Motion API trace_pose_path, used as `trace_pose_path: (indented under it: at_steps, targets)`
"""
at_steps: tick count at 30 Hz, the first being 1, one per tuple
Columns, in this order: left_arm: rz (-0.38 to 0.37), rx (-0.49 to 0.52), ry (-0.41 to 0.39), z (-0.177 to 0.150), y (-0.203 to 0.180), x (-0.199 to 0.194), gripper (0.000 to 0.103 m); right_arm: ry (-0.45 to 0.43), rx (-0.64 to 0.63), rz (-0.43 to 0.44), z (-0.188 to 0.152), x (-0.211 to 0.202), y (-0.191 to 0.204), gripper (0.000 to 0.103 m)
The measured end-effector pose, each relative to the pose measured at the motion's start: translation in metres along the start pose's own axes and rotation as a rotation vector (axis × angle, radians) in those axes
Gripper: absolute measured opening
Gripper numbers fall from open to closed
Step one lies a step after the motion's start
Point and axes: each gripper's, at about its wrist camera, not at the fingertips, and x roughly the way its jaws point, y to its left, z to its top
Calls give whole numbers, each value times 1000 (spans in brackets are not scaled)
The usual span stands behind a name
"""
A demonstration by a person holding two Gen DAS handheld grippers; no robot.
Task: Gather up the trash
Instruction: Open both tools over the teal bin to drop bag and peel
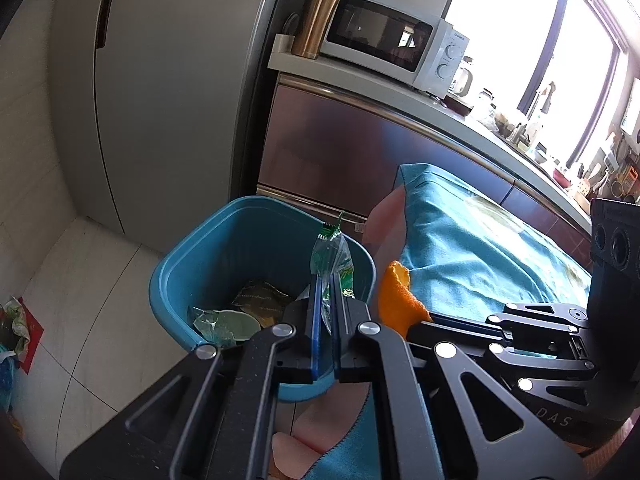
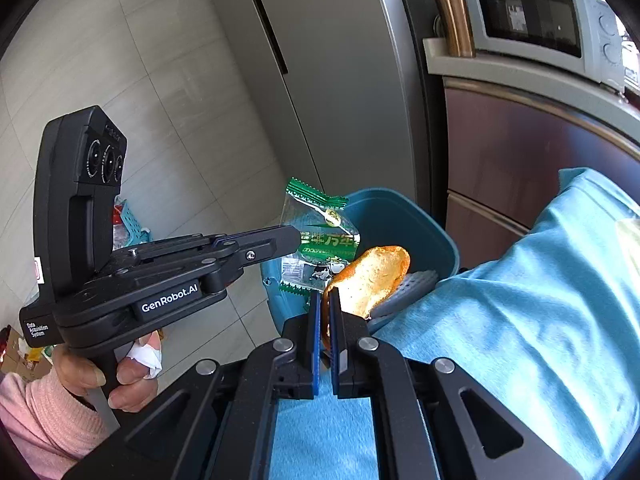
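Fingers of the left gripper (image 1: 325,280) pinch a clear green-printed wrapper (image 1: 331,258) right above the blue bin's (image 1: 172,272) open mouth; the right gripper (image 2: 325,300) clamps an orange peel (image 2: 374,276) just beside that bin's rim, over a teal cloth (image 2: 520,300). Other wrappers (image 1: 240,312) lie at the bin's bottom

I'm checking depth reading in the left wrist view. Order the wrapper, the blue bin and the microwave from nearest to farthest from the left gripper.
1. Wrapper: clamped in the left gripper, sticking up from it.
2. Blue bin: just below and beyond, on the floor.
3. Microwave: far back, upper right, on the counter.
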Motion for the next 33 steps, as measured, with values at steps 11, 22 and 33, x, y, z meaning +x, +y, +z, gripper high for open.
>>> trace_pose_path:
  at_steps: [11,22,33]
  targets:
    - [26,-58,80,-6,29,40,5,131,4,5,16,60,0,3]
    - [45,-107,130,-13,49,70,25,175,84,31,16,74,-8,8]
    - [57,-16,0,-14,30,25,56,56,108,1,-2,26,-13,27]
